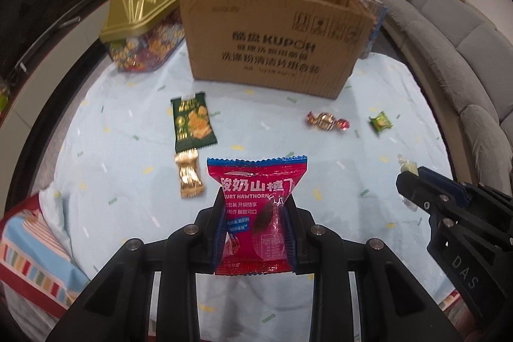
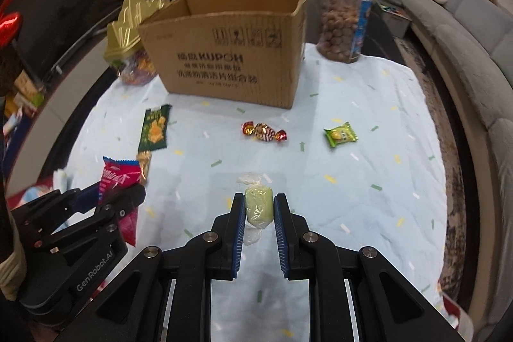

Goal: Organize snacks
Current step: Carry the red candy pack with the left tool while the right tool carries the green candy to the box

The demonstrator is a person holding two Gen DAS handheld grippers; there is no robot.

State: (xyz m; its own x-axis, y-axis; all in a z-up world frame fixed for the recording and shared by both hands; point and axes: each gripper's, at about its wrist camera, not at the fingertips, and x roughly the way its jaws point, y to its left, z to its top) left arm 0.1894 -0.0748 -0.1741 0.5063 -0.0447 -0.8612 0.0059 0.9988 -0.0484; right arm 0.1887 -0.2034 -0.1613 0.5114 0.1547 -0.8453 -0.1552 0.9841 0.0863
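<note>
My left gripper (image 1: 256, 207) is shut on a red hawthorn snack packet (image 1: 256, 197), held upright above the pale blue cloth; the same packet (image 2: 117, 178) shows at the left of the right wrist view. My right gripper (image 2: 259, 207) is shut on a pale green wrapped candy (image 2: 259, 207), also seen as the candy (image 1: 407, 167) at the right gripper's tip in the left wrist view. An open cardboard box (image 1: 275, 34) stands at the back of the table. Loose on the cloth lie a dark green packet (image 1: 192, 122), a gold candy (image 1: 189, 178), a red-gold twisted candy (image 1: 327, 120) and a small green packet (image 1: 381, 122).
A gold-lidded jar of sweets (image 1: 141, 21) stands left of the box, and a clear jar of brown nuts (image 2: 343, 28) right of it. A grey sofa (image 2: 465, 31) curves along the right. A striped cushion (image 1: 29, 249) lies at the table's left front.
</note>
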